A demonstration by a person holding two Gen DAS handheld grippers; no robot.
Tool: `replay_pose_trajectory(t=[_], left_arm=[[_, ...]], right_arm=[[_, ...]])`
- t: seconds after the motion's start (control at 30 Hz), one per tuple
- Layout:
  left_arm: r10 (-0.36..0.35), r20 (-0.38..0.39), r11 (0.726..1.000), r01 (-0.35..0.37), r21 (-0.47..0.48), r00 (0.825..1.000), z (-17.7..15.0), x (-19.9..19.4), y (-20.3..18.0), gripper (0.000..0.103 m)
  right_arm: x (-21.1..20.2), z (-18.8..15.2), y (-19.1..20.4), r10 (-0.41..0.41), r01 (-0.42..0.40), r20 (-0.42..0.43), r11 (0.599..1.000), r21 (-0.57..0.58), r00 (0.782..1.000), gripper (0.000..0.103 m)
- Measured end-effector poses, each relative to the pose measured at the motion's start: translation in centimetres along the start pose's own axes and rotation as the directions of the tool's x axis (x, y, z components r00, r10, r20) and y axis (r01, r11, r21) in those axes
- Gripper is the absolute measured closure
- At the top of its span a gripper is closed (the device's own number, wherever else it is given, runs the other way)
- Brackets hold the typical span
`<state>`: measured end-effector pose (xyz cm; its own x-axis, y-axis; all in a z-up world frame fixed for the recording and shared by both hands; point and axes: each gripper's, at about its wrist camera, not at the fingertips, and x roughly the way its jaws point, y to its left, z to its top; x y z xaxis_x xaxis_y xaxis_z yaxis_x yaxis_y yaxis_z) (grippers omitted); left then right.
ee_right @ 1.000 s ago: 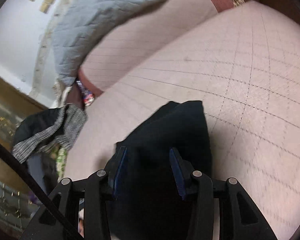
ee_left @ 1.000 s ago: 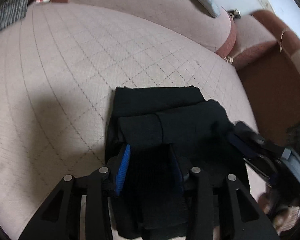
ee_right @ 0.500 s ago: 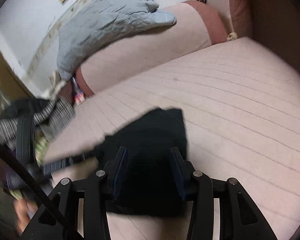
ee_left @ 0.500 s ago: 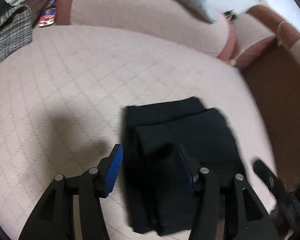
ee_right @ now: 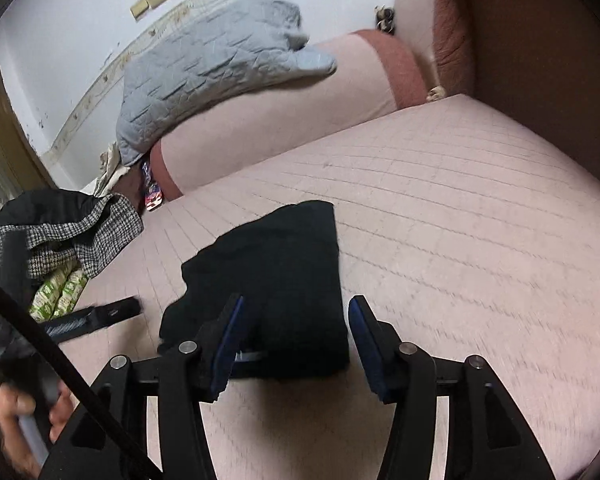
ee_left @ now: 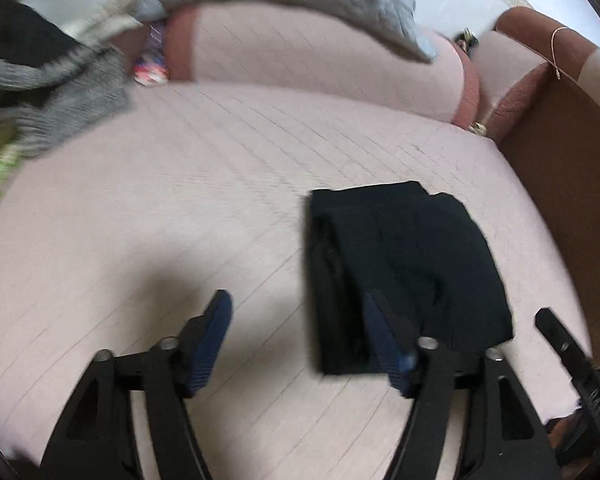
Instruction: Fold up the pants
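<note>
The black pants lie folded into a compact rectangle on the pink quilted sofa seat. They also show in the right wrist view. My left gripper is open and empty, raised above the seat just left of the pants' near edge. My right gripper is open and empty, above the near edge of the pants. The left gripper's fingers show at the left of the right wrist view.
A grey quilted blanket drapes over the pink backrest. A pile of grey and black clothes sits at the seat's left end. A brown armrest bounds the right side.
Both grippers have let go of the pants, opened and pulled back and up. The folded pants now lie free on the seat.
</note>
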<state>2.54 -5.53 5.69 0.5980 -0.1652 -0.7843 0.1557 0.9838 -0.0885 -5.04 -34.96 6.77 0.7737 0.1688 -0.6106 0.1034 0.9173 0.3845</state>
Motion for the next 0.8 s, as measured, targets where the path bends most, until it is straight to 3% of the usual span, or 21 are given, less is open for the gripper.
replay_pose_trajectory(t=[0.13, 0.33, 0.8], left_arm=[[0.097, 0.049, 0.995, -0.097, -0.015, 0.994, -4.3, -2.2, -0.7, 0.026], [0.144, 0.035, 0.988, -0.146, 0.043, 0.989, -6.4, -2.5, -2.3, 0.026], [0.108, 0.059, 0.985, -0.115, 0.130, 0.992, -7.6, -5.2, -5.6, 0.026]], right_arm=[[-0.7, -3.2, 2.1, -0.094, 0.095, 0.013, 0.990, -0.109, 0.996, 0.043], [-0.9, -4.3, 3.3, -0.091, 0.092, 0.013, 0.985, -0.149, 0.996, 0.040], [-1.3, -4.6, 2.5, -0.102, 0.104, 0.021, 0.987, -0.127, 0.995, 0.039]])
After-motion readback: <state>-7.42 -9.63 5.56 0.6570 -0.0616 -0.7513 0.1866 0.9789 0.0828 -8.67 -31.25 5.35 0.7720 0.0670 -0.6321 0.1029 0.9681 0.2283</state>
